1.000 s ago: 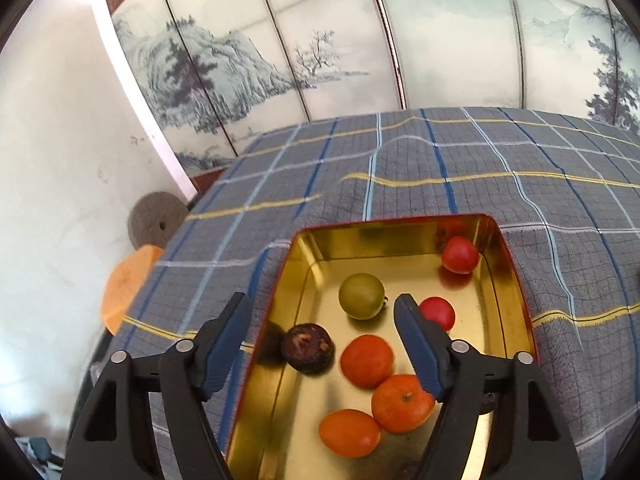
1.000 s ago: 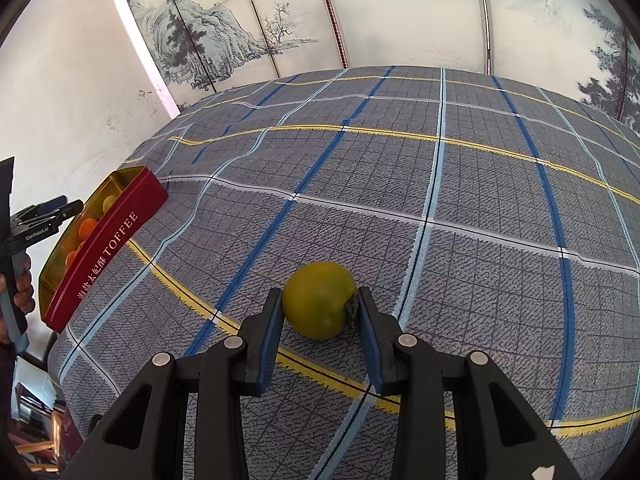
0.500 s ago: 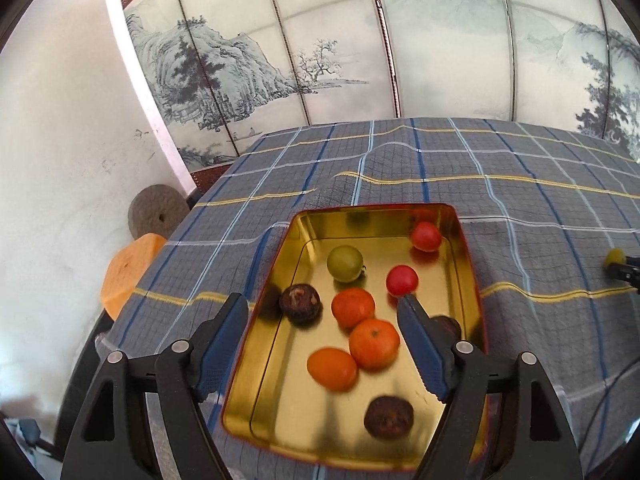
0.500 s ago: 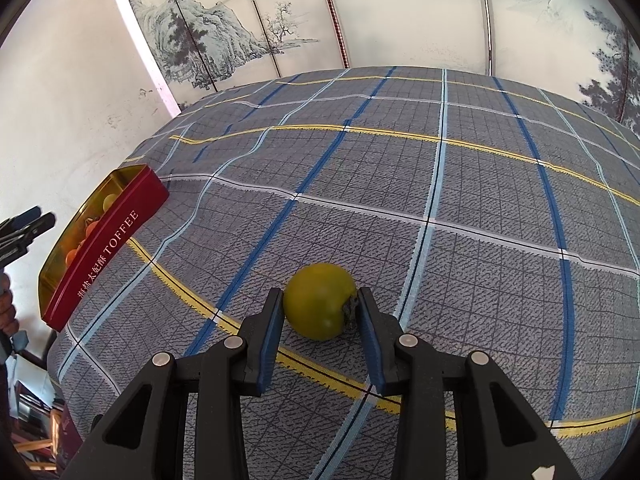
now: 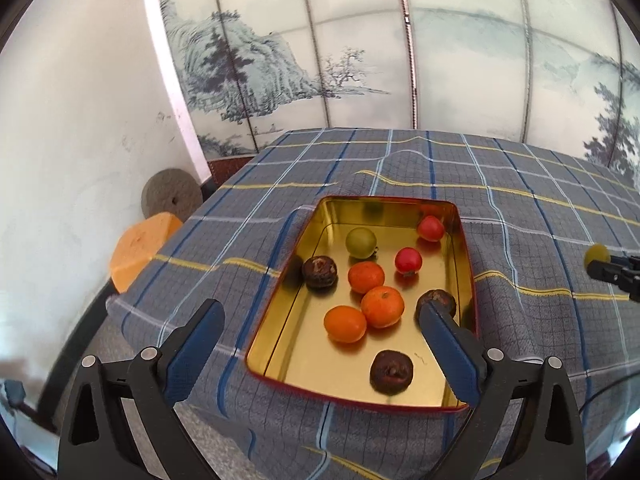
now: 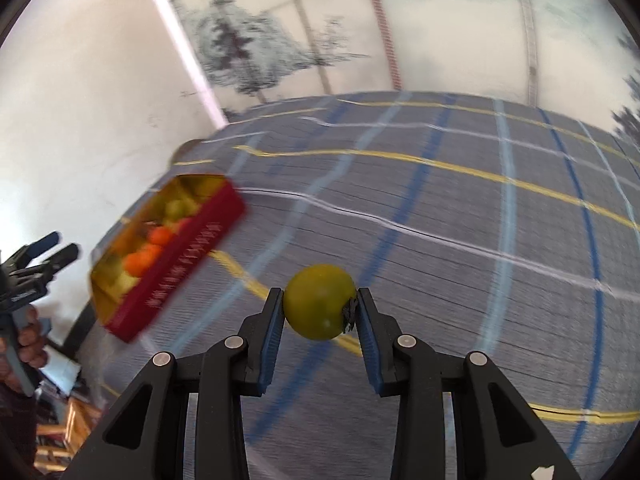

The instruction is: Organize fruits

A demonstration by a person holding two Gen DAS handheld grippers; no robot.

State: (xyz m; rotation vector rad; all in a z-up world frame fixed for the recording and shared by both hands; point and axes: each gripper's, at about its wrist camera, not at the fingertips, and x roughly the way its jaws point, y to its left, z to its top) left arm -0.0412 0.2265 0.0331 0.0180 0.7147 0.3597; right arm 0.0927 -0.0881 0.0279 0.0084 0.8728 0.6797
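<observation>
A gold tin with red sides [image 5: 466, 240] sits on the plaid tablecloth and holds several fruits: oranges [image 5: 382, 306], red ones [image 5: 408, 260], a green one [image 5: 361, 242] and dark brown ones [image 5: 391, 372]. My left gripper [image 5: 320, 346] is open and empty, raised above the tin's near end. My right gripper [image 6: 320, 314] is shut on a yellow-green fruit [image 6: 318, 306] and holds it lifted above the cloth; it also shows at the right edge of the left wrist view [image 5: 597, 255]. The tin [image 6: 180, 264] lies to its left, blurred.
The plaid tablecloth [image 5: 520, 184] covers the table; its left edge drops off near an orange stool [image 5: 140, 246] and a grey round stone [image 5: 172, 198]. A painted folding screen [image 5: 360, 60] stands behind the table. The left gripper shows at the left [image 6: 36, 264].
My left gripper has pulled back and up from the tin, so more fruits show. My right gripper has lifted the yellow-green fruit off the cloth and swung toward the tin.
</observation>
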